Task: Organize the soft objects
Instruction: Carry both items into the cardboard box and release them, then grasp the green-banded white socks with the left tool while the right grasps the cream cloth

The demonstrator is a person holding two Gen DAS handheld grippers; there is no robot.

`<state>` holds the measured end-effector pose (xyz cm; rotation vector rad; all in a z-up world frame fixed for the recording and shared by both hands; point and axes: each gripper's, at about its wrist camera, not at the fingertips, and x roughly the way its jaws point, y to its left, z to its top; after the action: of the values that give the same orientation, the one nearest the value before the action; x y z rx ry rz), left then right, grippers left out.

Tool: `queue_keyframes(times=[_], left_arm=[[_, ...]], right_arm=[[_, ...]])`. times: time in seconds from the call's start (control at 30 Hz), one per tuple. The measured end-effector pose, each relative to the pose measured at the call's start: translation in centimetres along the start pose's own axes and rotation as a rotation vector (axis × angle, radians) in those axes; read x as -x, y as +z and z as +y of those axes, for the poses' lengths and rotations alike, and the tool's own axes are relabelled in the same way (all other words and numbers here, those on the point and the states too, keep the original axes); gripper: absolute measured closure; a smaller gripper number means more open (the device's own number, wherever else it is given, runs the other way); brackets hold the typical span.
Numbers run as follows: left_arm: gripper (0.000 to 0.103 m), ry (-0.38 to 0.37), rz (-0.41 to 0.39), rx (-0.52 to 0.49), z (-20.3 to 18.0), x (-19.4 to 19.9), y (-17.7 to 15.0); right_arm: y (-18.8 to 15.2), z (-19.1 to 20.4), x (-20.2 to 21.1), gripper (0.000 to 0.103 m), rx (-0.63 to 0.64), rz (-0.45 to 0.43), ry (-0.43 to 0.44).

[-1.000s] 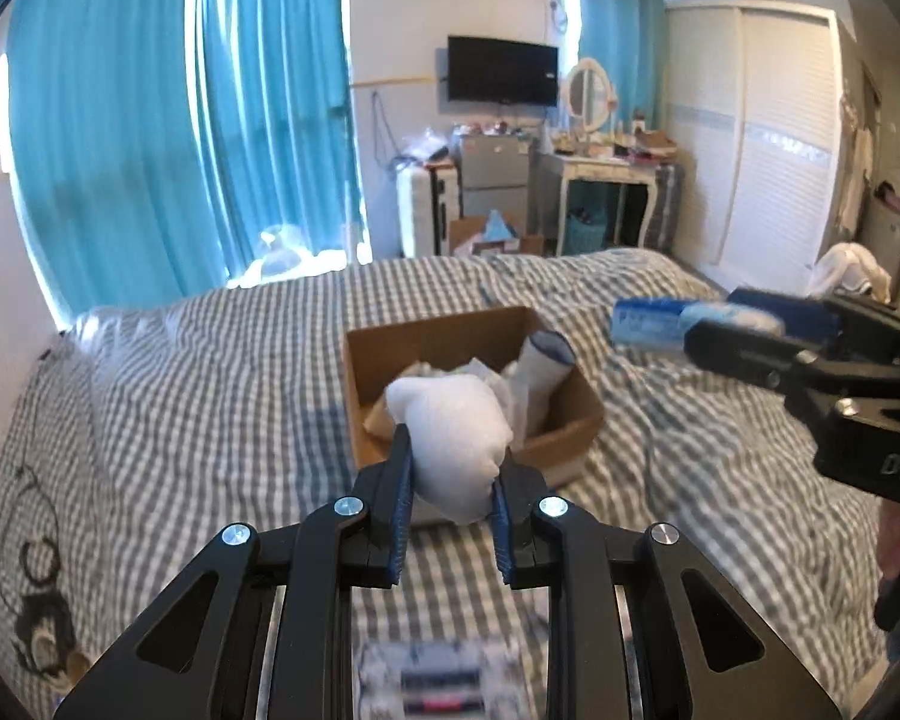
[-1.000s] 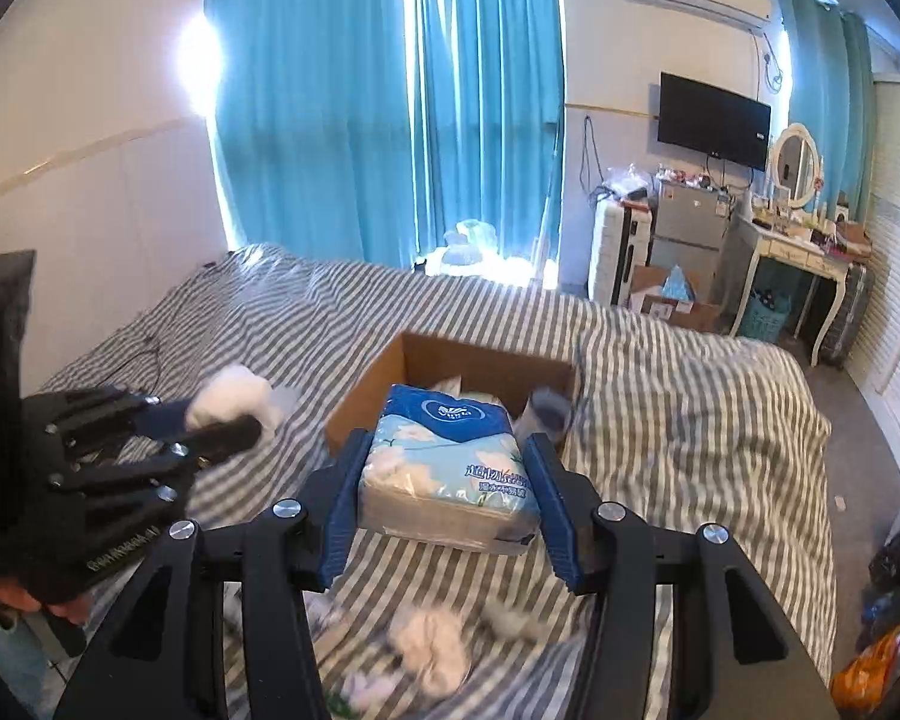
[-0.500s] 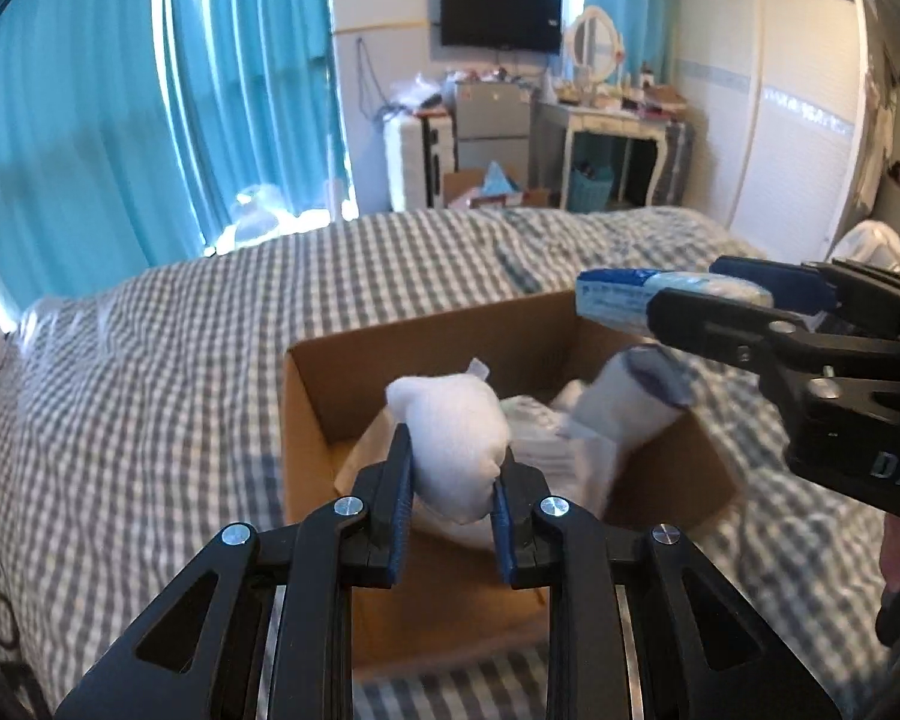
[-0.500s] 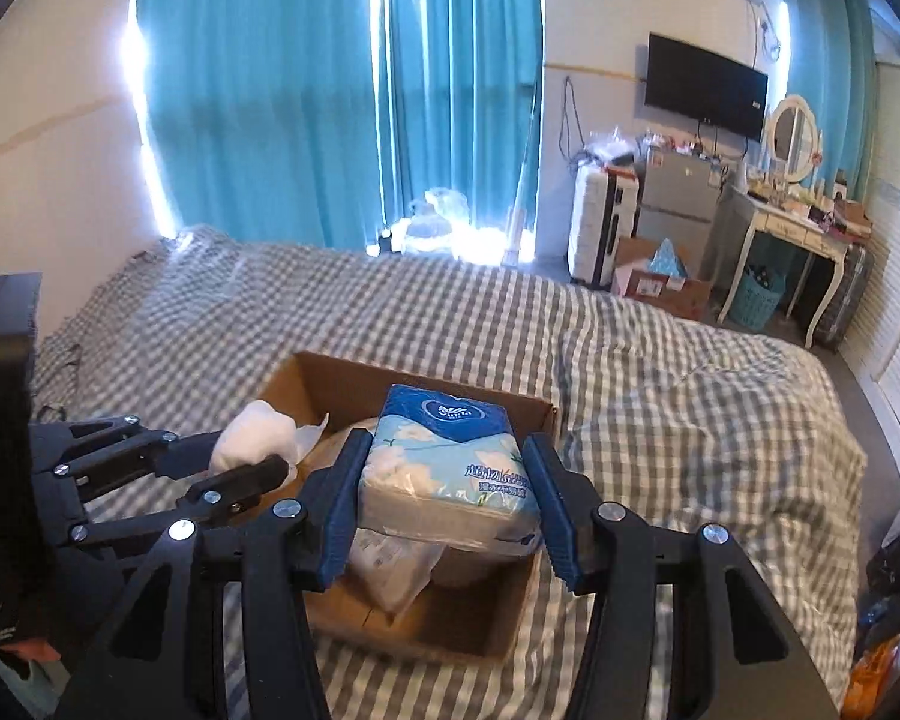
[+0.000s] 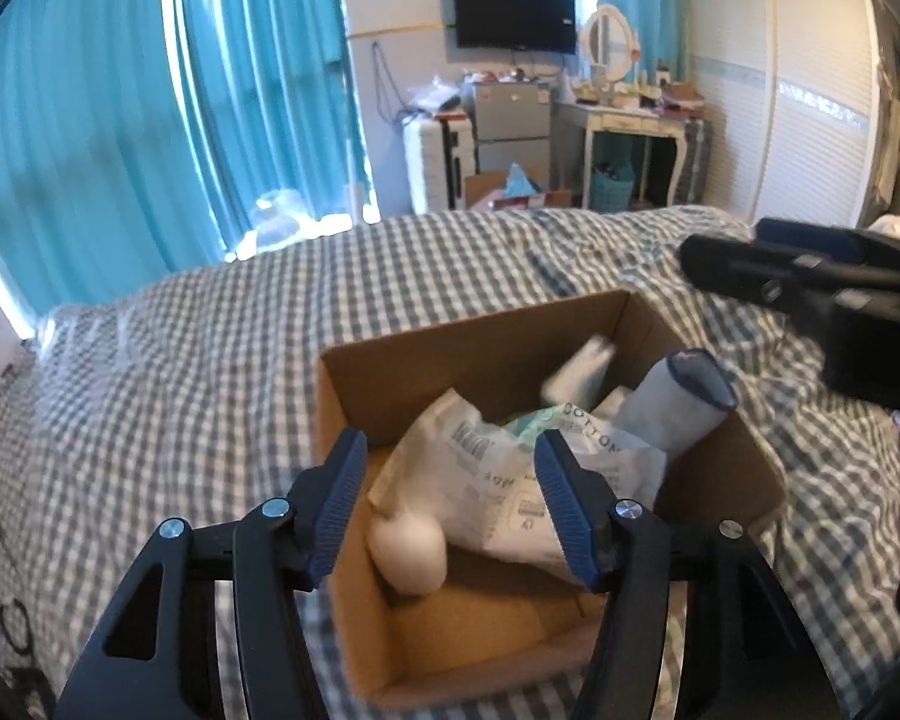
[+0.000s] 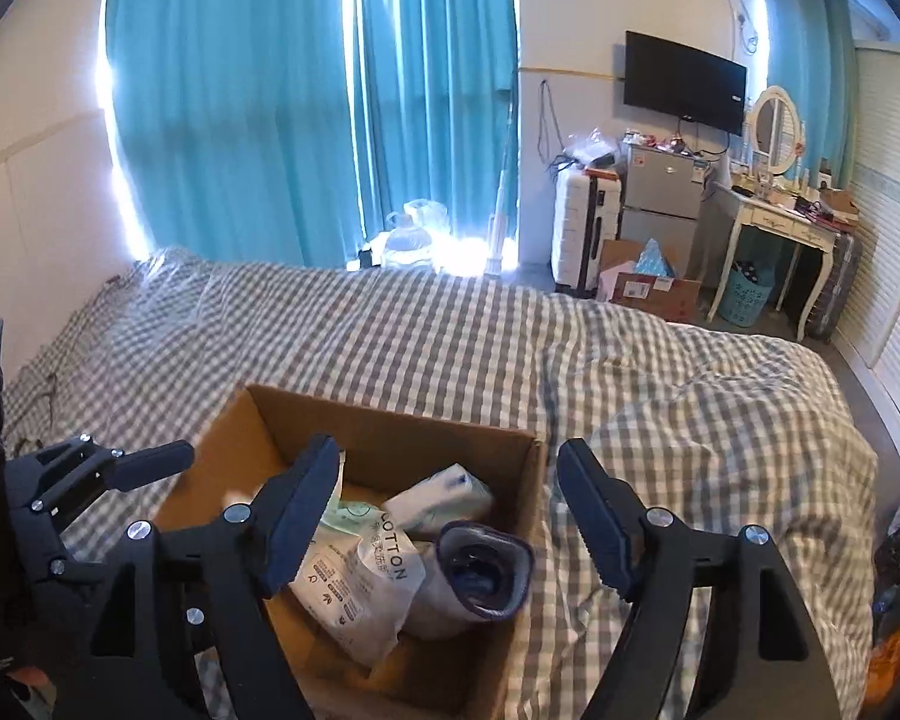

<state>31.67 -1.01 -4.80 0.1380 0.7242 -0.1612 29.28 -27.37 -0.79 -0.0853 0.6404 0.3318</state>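
Note:
A brown cardboard box (image 5: 480,336) sits on the checked bed; it also shows in the right wrist view (image 6: 390,420). My left gripper (image 5: 450,504) is open and empty over the box's near side. A white soft lump (image 5: 411,552) lies on the box floor below it. My right gripper (image 6: 450,510) is open and empty above the box. A blue-and-white tissue pack (image 6: 441,501) lies in the box beside a white cotton-pad bag (image 6: 360,588) and a grey sock (image 6: 474,576) with a dark cuff.
The grey-checked bedspread (image 6: 510,348) surrounds the box. Teal curtains (image 6: 306,102) hang behind the bed. A fridge, suitcase, dressing table and another box (image 6: 648,288) stand beyond the bed's far end. A white wardrobe (image 5: 810,90) is at the right.
Both grippers have opened over the box. The white lump dropped from my left gripper and the tissue pack from my right gripper into the box.

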Motion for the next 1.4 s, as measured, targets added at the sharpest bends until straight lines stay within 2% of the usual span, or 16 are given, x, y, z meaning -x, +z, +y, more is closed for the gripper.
queue_keyframes(times=[0.1, 0.2, 0.23, 0.33, 0.43, 0.63, 0.8, 0.9, 1.0, 1.17, 1.27, 1.3, 1.4], left_arm=[[0.044, 0.014, -0.020, 0.005, 0.3, 3.2, -0.2], [0.041, 0.038, -0.056, 0.004, 0.4, 7.0, -0.4], [0.029, 0.040, -0.069, 0.002, 0.6, 8.2, -0.5], [0.007, 0.068, -0.143, -0.007, 0.6, 12.8, -1.0], [0.005, 0.103, -0.208, -0.020, 0.2, 16.9, -1.5], [0.005, 0.109, -0.214, 0.012, -0.2, 21.1, -4.0], [0.005, 0.119, -0.173, 0.044, -1.4, 21.6, -7.5], [0.005, 0.080, -0.127, 0.051, -2.9, 20.5, -10.1], [0.005, 0.022, -0.072, 0.058, -4.8, 19.3, -12.6], [0.005, -0.008, 0.023, 0.016, -9.3, 16.5, -16.8], [0.006, -0.056, 0.077, 0.016, -11.5, 14.9, -18.8], [0.008, -0.061, 0.098, 0.012, -11.9, 14.4, -19.2], [0.031, -0.082, 0.139, 0.025, -13.0, 12.9, -20.4]], right_arm=[[0.7, 0.0, 3.3, 0.015, 0.006, -0.028, -0.028], [1.3, 0.6, 7.4, 0.012, 0.038, -0.066, -0.054], [1.5, 0.8, 9.3, 0.008, 0.045, -0.089, -0.066], [1.6, 1.3, 13.6, 0.000, 0.043, -0.118, -0.071], [1.4, 2.3, 18.1, 0.000, 0.060, -0.131, -0.032], [0.0, 4.9, 24.4, 0.000, 0.140, -0.155, -0.063], [-3.3, 6.2, 27.8, 0.000, 0.169, -0.117, -0.071], [-6.0, 6.5, 28.3, 0.000, 0.191, -0.090, -0.047], [-8.9, 6.5, 27.7, 0.000, 0.223, -0.058, -0.026], [-14.2, 4.8, 24.9, 0.000, 0.271, 0.075, 0.008], [-16.6, 3.2, 23.2, 0.000, 0.274, 0.139, 0.021], [-17.3, 2.8, 22.7, 0.000, 0.273, 0.158, 0.023], [-18.9, 1.6, 21.3, 0.000, 0.269, 0.202, 0.003]])
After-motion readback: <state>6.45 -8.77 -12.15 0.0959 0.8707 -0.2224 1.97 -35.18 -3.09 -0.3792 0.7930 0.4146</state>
